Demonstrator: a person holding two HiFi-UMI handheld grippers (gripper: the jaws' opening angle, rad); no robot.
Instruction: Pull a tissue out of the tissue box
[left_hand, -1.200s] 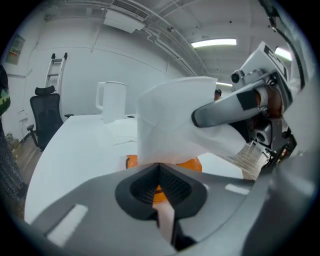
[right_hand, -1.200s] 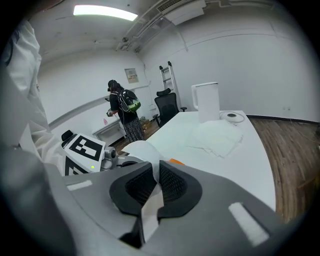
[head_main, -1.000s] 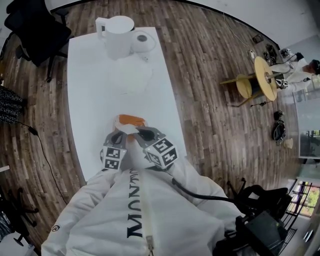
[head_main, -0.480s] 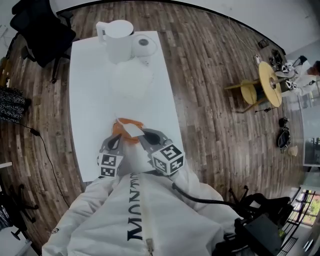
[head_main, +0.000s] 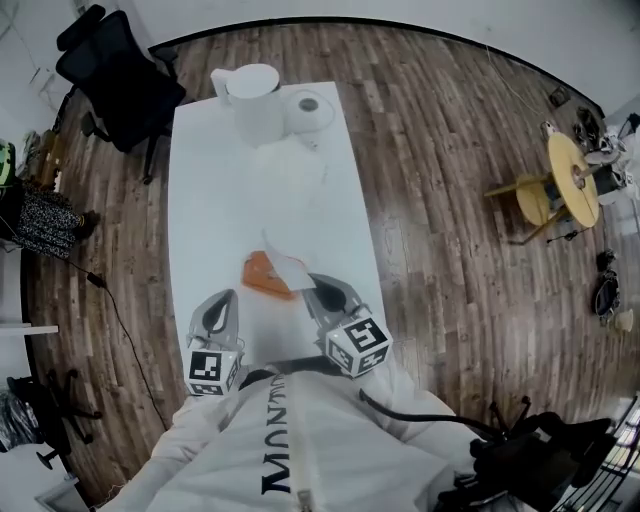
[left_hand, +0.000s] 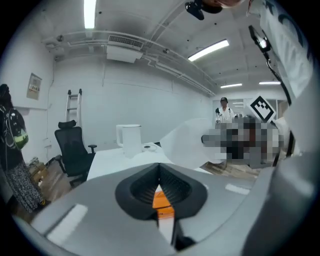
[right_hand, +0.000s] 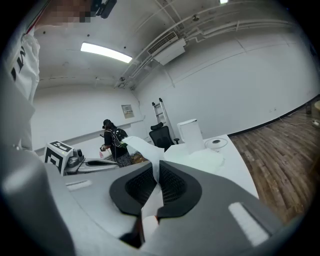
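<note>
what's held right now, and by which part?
Right tongs pinch the tissue near one end, the sheet running on past the grip. Left tongs are shut on nothing.

Table (head_main: 210, 200): plain white. Tissue box (head_main: 259, 273): orange; tissue (head_main: 286, 265): white. Jug (head_main: 250, 90) & paper roll (head_main: 308, 106): white. Floor (head_main: 430, 150): brown wood-plank pattern. Chair (head_main: 125, 85): blk. Left hand-held gripper (head_main: 227, 297) & right hand-held gripper (head_main: 313, 282): grey shells, blk ribbed pads, cubes w/ blk-on-white square markers. Person's top (head_main: 330, 450): white, dark lettering
</note>
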